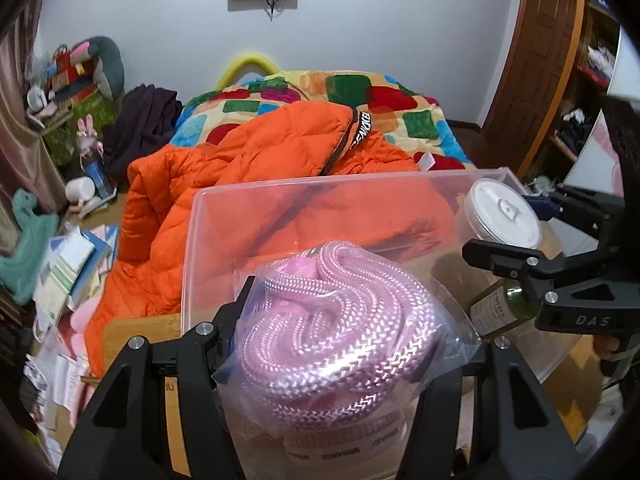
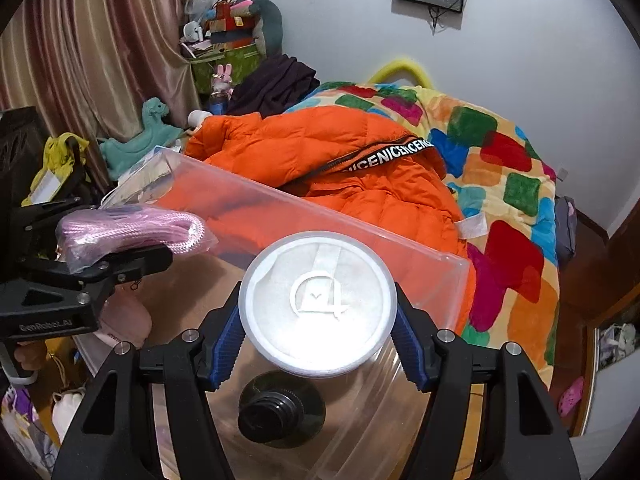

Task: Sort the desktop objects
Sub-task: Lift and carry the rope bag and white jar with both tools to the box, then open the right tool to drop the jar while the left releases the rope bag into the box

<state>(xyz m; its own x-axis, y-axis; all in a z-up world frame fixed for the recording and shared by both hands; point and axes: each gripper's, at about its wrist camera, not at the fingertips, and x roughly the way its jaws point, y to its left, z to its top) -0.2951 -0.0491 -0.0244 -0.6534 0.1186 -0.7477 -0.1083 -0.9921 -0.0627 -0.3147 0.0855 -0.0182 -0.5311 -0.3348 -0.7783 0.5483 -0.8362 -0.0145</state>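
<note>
left wrist view puts the left tongs (image 1: 340, 344) partly closed around a bagged pink rope (image 1: 336, 316), a coil of braided cord in a thin clear bag, hanging over the near end of the clear storage bin (image 1: 280, 200). the bundle is probably light and soft, it gives under pressure, and the slick film could slide on the cord, so a grip across the thick middle of the coil, as here, looks safer than pinching loose plastic. further right, the right tongs (image 2: 320, 344) stand about half open and are clamped on the sides of a round tub with a white lid (image 2: 318, 304), held above the bin's inside. the tub seems rigid and smooth-walled, likely light, best taken across its wall below the lid rim. beneath it, a dark green bottle (image 2: 280, 412) already lies in the bin.
</note>
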